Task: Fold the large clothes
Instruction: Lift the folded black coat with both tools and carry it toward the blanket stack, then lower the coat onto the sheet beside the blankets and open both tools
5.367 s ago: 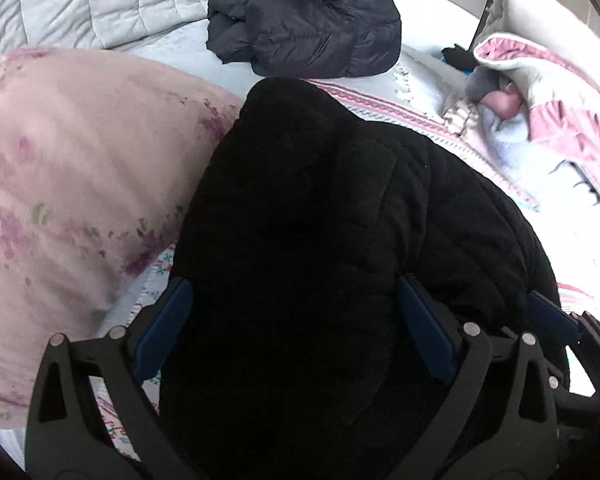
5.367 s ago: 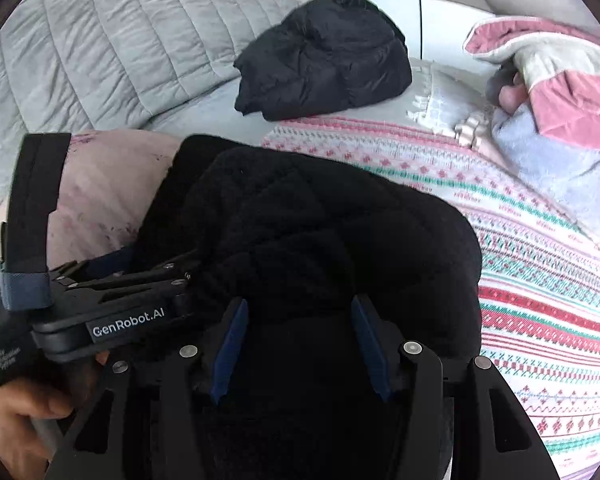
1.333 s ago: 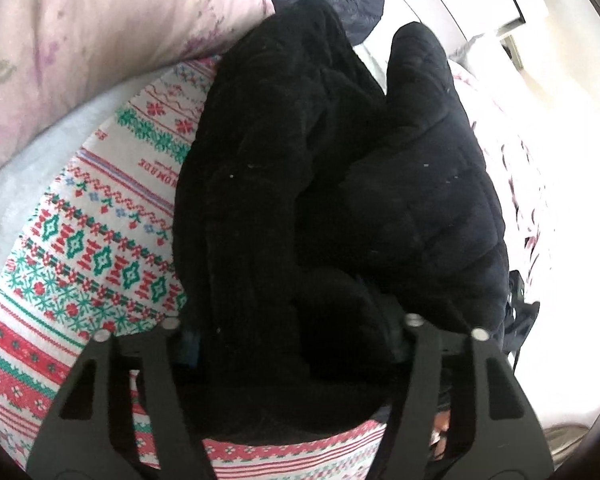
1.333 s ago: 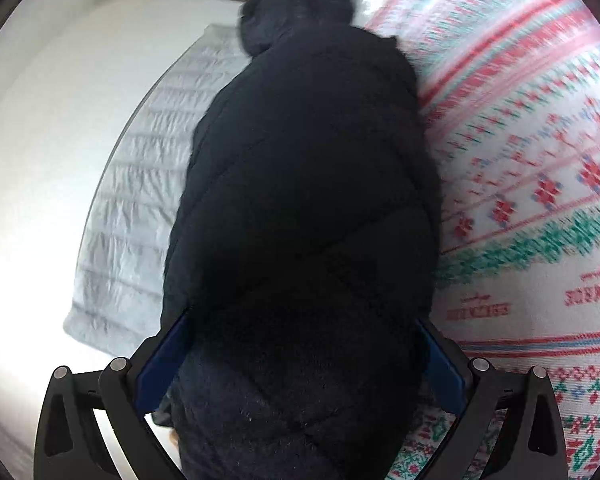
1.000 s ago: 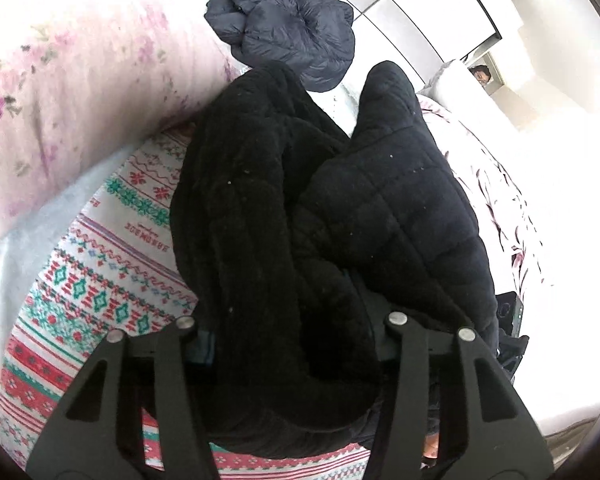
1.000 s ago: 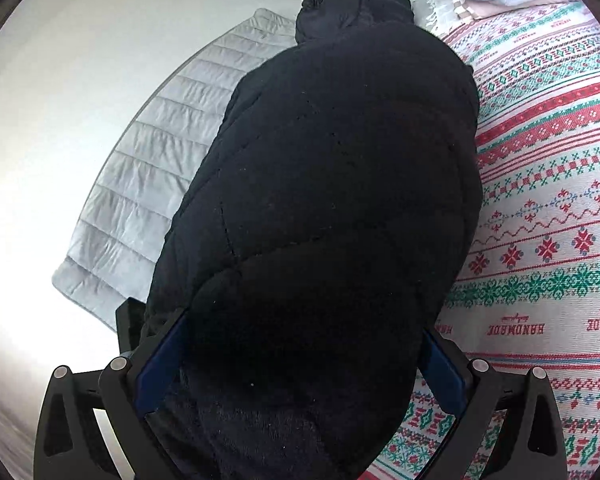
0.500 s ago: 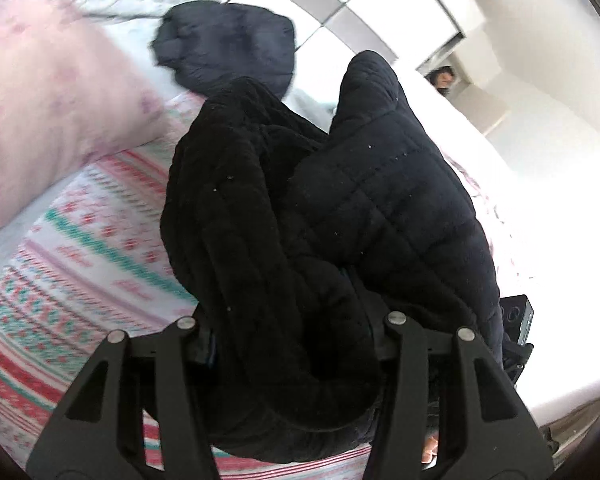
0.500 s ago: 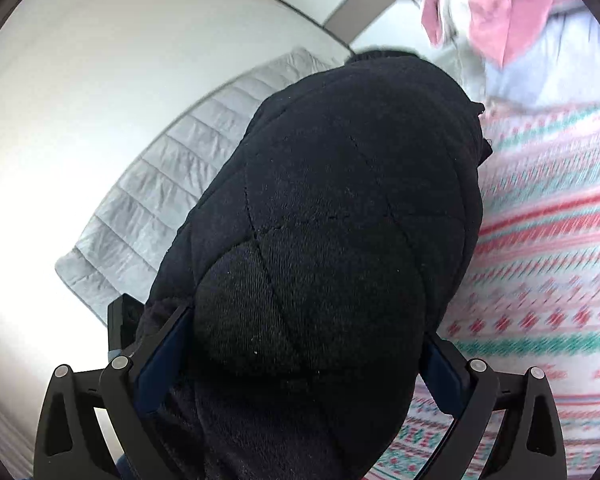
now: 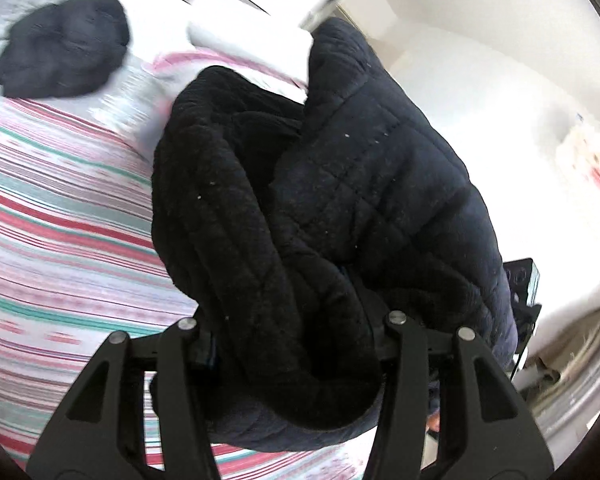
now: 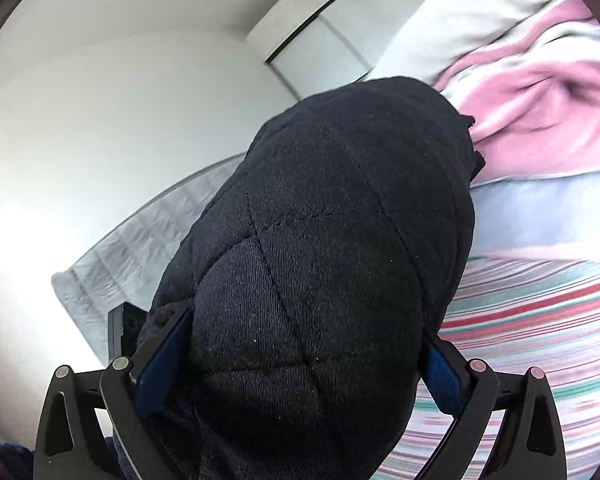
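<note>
The bed (image 9: 60, 216), under a striped red, green and white cover, lies below and beyond both pairs of fingers. Clear above it hangs the black quilted jacket (image 9: 308, 200), bunched into a fat bundle whose long axis runs straight ahead, away from the fingers. The left gripper (image 9: 296, 344) is clamped about halfway closed on a thick fold at its near end; the right gripper (image 10: 300, 364) squeezes the bundle's other side between widely spread blue pads (image 10: 162, 364).
</note>
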